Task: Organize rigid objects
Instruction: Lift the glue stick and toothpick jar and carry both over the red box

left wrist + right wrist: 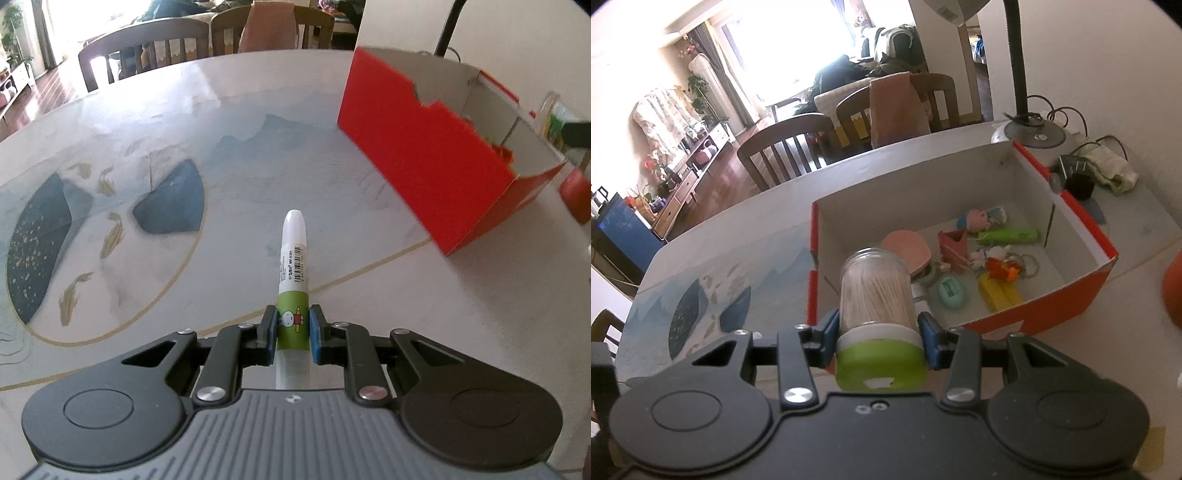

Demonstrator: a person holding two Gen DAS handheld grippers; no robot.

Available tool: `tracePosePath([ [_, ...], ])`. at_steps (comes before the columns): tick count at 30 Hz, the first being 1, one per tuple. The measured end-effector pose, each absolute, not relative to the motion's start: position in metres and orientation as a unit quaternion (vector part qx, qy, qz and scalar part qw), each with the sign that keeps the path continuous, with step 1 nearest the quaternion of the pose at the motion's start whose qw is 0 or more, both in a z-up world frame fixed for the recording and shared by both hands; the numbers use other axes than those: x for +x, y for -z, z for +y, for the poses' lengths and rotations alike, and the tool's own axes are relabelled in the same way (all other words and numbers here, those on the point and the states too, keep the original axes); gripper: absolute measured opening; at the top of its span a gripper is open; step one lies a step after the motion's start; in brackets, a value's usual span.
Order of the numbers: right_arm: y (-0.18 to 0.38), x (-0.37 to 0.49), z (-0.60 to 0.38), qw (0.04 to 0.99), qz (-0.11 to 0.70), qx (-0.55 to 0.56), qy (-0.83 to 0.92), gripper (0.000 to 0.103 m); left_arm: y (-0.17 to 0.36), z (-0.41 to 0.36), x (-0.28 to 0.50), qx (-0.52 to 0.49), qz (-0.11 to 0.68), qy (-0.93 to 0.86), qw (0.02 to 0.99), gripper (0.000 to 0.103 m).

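With several small toys already lying in the red box (1052,306) at centre right, the left gripper (293,334) is clenched on a glue stick (291,280) at lower centre, over the table (258,129), and the right gripper (879,332) grasps a toothpick jar (877,291) at the box's near edge, both still to go in.

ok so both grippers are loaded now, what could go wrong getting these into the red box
The left gripper pinches the glue pen only near its lower end, so it could pivot or slip. The right gripper holds the toothpick jar by the collar above its lid; dropped into the crowded red box, it may knock the small toys.
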State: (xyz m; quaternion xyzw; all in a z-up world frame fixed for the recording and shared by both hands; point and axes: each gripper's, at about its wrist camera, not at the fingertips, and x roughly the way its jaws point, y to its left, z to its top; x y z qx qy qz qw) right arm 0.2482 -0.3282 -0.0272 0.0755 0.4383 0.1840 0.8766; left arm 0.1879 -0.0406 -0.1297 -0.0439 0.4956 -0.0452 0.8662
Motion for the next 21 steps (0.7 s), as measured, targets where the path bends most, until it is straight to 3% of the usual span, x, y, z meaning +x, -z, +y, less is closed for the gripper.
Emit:
tracePosePath([
  [21,0.035,0.301,-0.396,0.894,0.414,0.048,-0.165,0.044,0.033,-0.122,0.240,-0.081,0.436,0.092,0.891,0.017],
])
